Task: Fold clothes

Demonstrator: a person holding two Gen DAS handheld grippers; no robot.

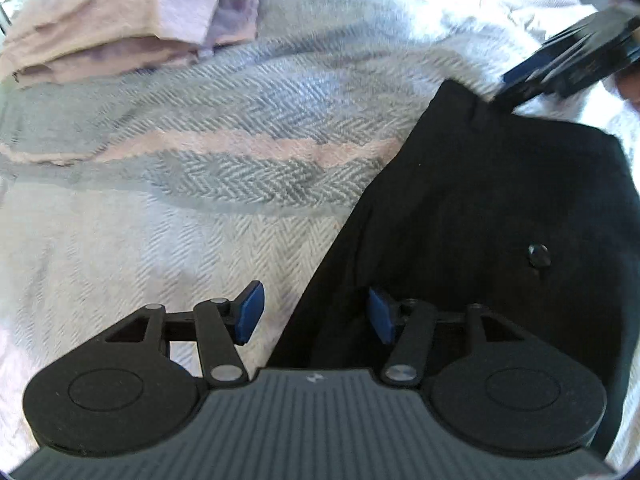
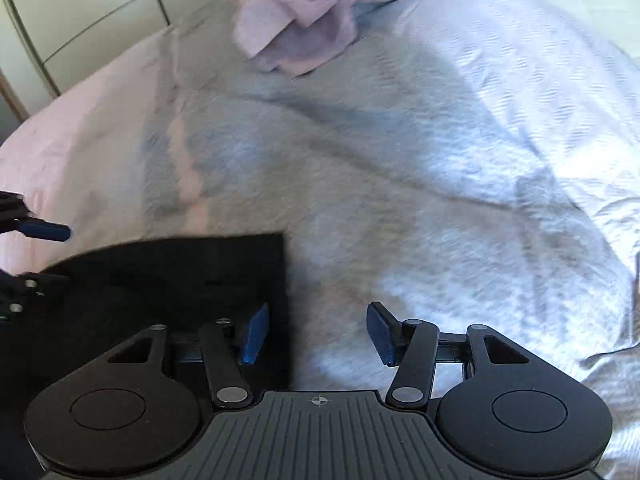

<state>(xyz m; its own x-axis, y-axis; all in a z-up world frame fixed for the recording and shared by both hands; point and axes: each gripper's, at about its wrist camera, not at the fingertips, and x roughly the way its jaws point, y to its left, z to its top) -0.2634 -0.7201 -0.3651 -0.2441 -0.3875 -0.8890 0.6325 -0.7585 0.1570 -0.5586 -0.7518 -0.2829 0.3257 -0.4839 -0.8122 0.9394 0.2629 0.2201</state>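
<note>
Both claws gape over a black garment on a bed.
The left claw (image 1: 314, 314) and right claw (image 2: 316, 334) stand half open, holding nothing; the folded black garment (image 1: 480, 208) lies on a herringbone blanket (image 1: 208, 128), lilac folded clothes (image 1: 132, 16) farther off, pale panelled doors (image 2: 92, 4) beyond.

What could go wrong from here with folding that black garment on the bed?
1. Both grippers, left gripper and right gripper, stand open over edges of the black garment; a shallow pinch may also catch the herringbone blanket beneath.
2. The blanket is rumpled, so the fold may come out uneven.
3. The button may bunch the cloth if folded over.
</note>
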